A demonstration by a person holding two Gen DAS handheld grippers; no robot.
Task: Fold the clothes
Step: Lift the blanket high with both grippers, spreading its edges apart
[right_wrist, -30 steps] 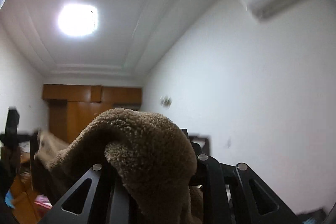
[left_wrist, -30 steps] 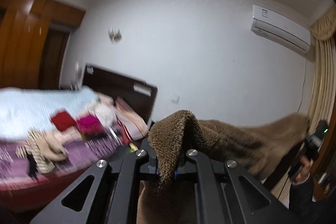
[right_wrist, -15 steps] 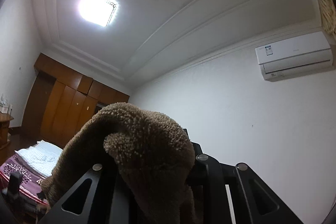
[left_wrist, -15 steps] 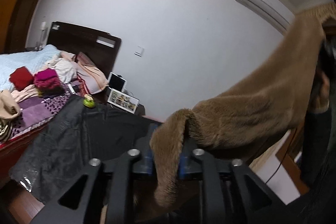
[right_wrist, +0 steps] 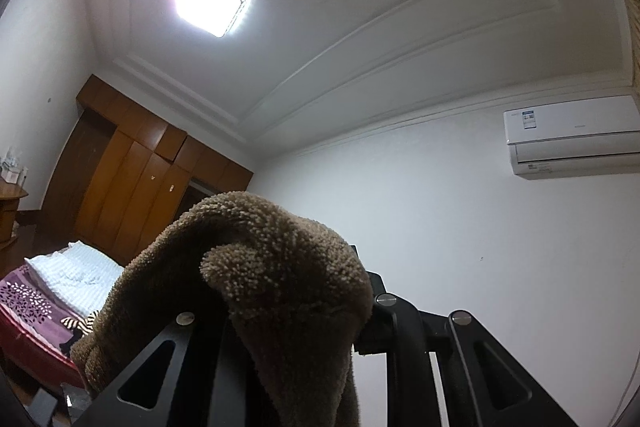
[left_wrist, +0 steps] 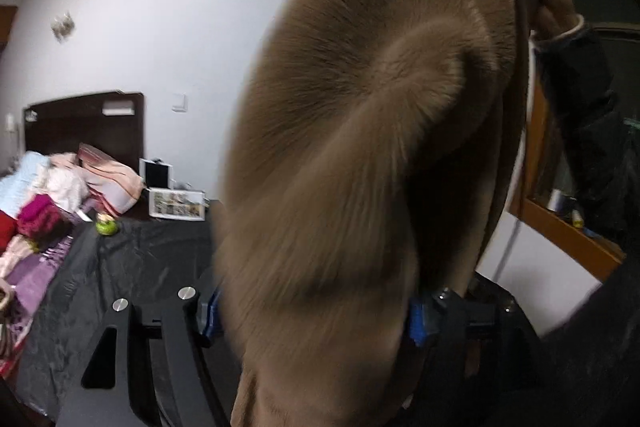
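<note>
right gripper (right_wrist: pixel 288 327): clamped on an edge of the brown fleece garment (left_wrist: pixel 360 147), raised so it hangs free | left gripper (left_wrist: pixel 312 311): jaws opening, fleece between them, likely letting go to regrip | below: black-covered bench (left_wrist: pixel 132 259)

Illumination comes from a single square ceiling lamp (right_wrist: pixel 214 1), which is overexposed to pure white with a soft halo on the surrounding plaster. The white walls are evenly and moderately lit. In the left wrist view the brown fleece garment (left_wrist: pixel 360 147) is smeared by motion blur, while the bed (left_wrist: pixel 44 211) behind it stays fairly sharp. Both views show strong fisheye curvature and dark vignetted corners. The black-covered tabletop (left_wrist: pixel 132 267) shows faint sheen.
</note>
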